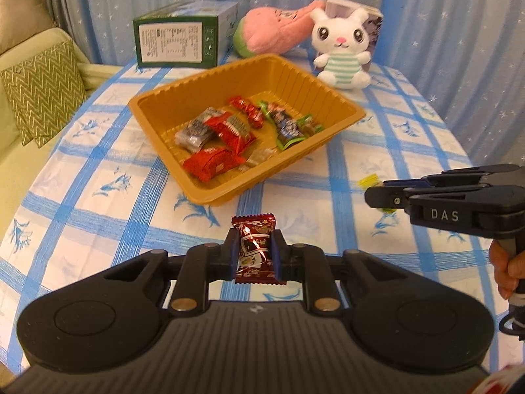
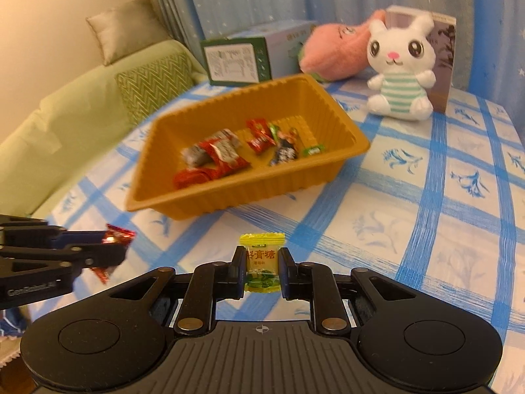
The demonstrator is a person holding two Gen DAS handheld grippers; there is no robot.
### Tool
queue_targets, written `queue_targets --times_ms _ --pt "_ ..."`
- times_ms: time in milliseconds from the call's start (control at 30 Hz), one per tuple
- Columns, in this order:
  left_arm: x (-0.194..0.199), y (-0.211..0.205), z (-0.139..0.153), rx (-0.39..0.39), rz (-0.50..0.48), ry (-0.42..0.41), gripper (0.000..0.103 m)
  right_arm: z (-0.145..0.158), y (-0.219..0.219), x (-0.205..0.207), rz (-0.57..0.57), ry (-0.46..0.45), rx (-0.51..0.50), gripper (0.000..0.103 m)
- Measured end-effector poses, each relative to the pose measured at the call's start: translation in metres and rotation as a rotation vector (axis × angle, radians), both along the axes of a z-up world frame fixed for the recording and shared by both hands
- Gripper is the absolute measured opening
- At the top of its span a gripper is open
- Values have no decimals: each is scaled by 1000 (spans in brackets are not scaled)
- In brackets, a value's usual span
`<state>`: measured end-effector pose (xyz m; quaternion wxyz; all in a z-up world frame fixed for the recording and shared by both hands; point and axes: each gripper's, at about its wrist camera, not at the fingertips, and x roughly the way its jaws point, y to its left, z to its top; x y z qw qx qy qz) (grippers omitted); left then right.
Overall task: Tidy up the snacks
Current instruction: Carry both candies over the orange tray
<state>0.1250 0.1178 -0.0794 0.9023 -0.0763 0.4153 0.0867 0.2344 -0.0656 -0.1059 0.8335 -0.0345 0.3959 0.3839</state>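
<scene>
Left gripper (image 1: 255,256) pinches a dark red candy (image 1: 254,252) between its pads, jaws nearly closed on the wrapper. Right gripper (image 2: 262,267) likewise clamps a yellow candy (image 2: 262,262), its jaws drawn in tight on the packet. Both sweets hang above the table's (image 2: 426,197) near edge, short of the orange tray (image 1: 203,193), which sits toward the middle and already holds several wrapped snacks (image 1: 226,131). By my reading this is the carry step for 2 pieces. Next, each gripper needs to travel forward over the tray's near rim, then release.
</scene>
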Motion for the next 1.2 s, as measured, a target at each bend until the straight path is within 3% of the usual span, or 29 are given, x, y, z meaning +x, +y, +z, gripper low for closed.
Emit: queue_targets --times_ms 500,900,1200 --pt "18 0 46 18 -50 -96 18 53 8 5 -8 -31 105 20" --pt "69 13 56 20 -90 -133 18 59 31 46 -52 -55 99 20" --pt "109 22 47 25 -111 -112 18 54 42 82 -87 -57 89 20"
